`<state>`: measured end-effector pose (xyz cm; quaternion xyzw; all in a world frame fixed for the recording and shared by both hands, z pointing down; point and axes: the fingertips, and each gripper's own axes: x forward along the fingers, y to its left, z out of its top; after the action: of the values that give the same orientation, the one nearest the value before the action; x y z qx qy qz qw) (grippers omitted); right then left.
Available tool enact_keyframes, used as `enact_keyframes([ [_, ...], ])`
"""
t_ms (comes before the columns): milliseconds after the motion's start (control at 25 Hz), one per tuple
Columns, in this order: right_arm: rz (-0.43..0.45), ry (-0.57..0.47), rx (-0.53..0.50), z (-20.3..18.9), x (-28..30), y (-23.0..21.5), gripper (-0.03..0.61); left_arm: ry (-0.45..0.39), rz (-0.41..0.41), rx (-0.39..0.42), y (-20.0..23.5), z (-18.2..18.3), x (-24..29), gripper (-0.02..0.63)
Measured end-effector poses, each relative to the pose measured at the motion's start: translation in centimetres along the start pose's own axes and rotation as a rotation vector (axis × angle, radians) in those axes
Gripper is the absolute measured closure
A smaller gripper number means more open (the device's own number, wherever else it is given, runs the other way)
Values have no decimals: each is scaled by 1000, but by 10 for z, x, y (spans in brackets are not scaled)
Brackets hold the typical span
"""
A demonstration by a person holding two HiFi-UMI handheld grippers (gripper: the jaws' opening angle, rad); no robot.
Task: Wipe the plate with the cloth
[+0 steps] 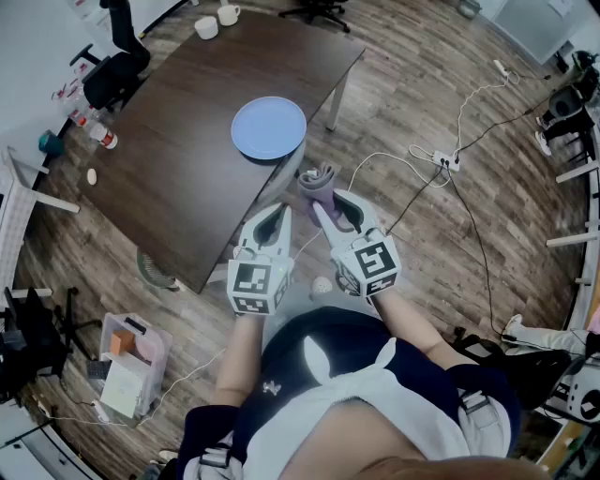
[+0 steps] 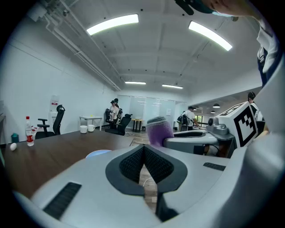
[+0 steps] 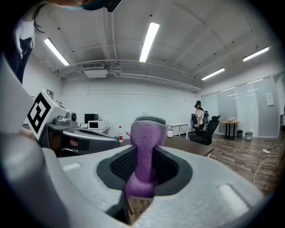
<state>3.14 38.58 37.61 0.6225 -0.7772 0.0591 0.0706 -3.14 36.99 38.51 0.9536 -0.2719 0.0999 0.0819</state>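
The round blue plate lies near the front right corner of the dark brown table; its rim shows low in the left gripper view. My right gripper is shut on a rolled purple cloth, which stands up between its pads. It hovers off the table's corner, short of the plate. My left gripper is beside it, over the table edge. Its jaws are shut with the pads together and nothing between them. The cloth shows to its right.
Two white cups stand at the table's far end, with bottles near its left edge. A black office chair is beyond. A power strip with cables lies on the wood floor at right. A plastic box sits lower left.
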Motion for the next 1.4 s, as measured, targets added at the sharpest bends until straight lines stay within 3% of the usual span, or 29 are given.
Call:
enact_keyframes([
  [280,-13,-12,5,-6,-6,-17,474,18,-38,14,-16,-2,23,611],
  [640,83,21,-28,-23,-7,-23,472,42,-2,-7,-25,-21,31,611],
  [920,124,68,-18,-38,32,-36,471,70,21,-45,10,-31,52,611],
  [1400,193,189,-122,-47,161,-80,469,152,15,-141,115,-43,136,611],
])
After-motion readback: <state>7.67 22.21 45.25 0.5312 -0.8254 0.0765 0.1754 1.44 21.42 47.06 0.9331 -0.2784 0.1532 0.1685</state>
